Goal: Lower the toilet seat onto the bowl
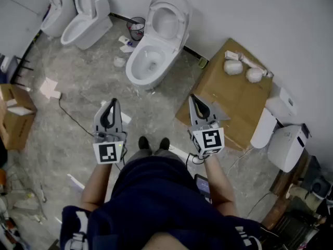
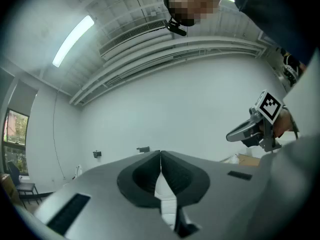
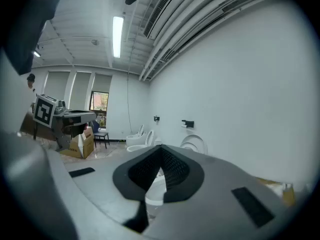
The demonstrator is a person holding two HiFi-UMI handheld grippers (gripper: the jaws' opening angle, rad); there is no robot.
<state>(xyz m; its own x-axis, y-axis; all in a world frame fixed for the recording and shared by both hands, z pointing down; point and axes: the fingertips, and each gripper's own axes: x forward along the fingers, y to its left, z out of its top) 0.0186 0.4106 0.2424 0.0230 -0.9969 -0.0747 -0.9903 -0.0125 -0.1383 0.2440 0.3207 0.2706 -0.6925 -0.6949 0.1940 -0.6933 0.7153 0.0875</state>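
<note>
Grey mottled floor (image 1: 88,82) bears a toilet (image 1: 148,61), seat (image 1: 167,15) raised.

Seat: white toilet seat (image 1: 179,7), raised upright, leaning back toward the wall.
Bowl: white bowl (image 1: 134,69), uncovered, standing on the floor.

Head view: set high on the person, looking steeply down past the torso (image 1: 156,202) onto the floor (image 1: 88,87), wide and far. Left tool (image 1: 112,104) at 9 o'clock, right tool (image 1: 194,99) at 3 o'clock, toilet (image 1: 156,46) at 12 o'clock, well beyond both tips.

Left gripper view: riding low and close behind jaws held together, facing level toward the white wall (image 2: 190,99), with the right tool at 3 o'clock.

Right gripper view: equally close behind its own meeting jaws, with the left tool at 9 o'clock.

Shared by all 3: the toilet, glimpsed beneath each pair of jaws.
</note>
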